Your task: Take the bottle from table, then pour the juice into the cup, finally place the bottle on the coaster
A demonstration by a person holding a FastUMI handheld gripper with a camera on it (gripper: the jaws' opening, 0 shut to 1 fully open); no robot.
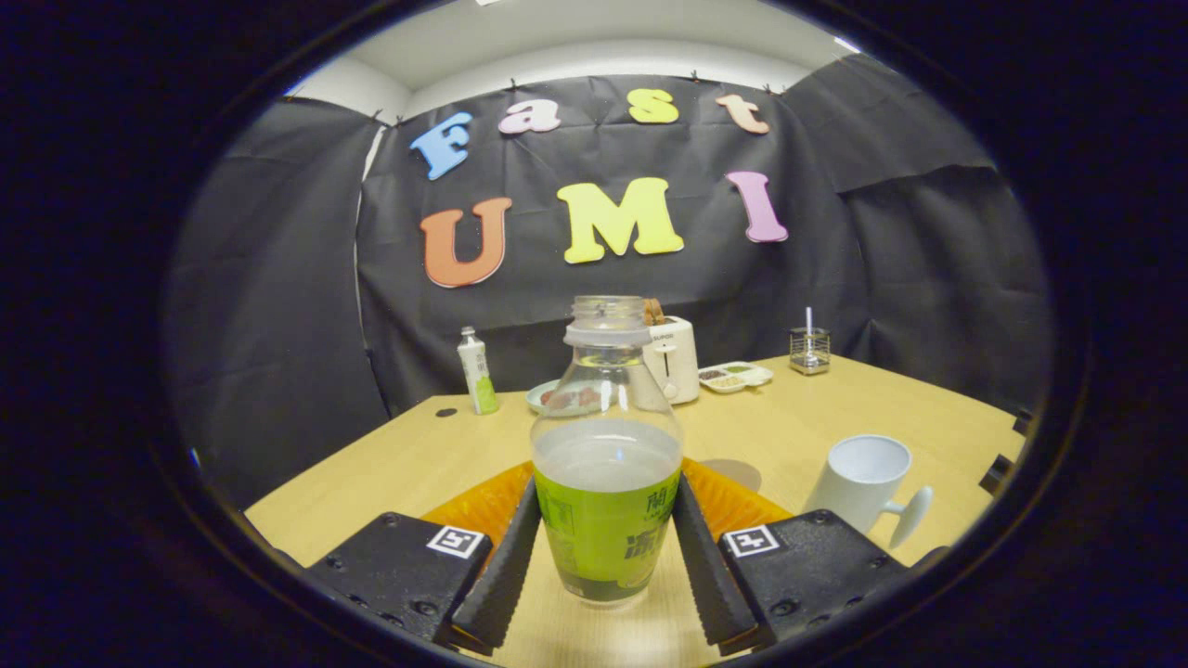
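Tool [608,547] fingers stood either side of the bottle [607,464], pressing against its green label on the left and on the right, so the tool was closed on the bottle about its lower half. The bottle was upright, uncapped, with pale juice reaching a little above the label. Its base looked to be on or just above the worktop [418,455]; which of the two could not be told.

As a judgement, the first step was in hand: the bottle was gripped, and nothing had been poured yet, since the cup looked empty. The next move called for lifting the bottle clear, carrying it right toward the cup and tipping the open neck over its rim without letting the bottle slip between the fingers.

Going left to right: near the far left edge of the worktop a small white and green bottle [478,371] stood upright. Next came a plate [566,397] with some food on it, partly behind the gripped bottle's neck. An orange coaster [478,506] lay just beyond the fingers, behind the bottle, showing on both sides of it. A white toaster [673,366] stood at the far edge, then a divided tray [735,376], then a small wire holder [809,351] near the far right corner. The white cup [863,478] sat toward the right edge, near the right finger, its handle pointing to the near right.
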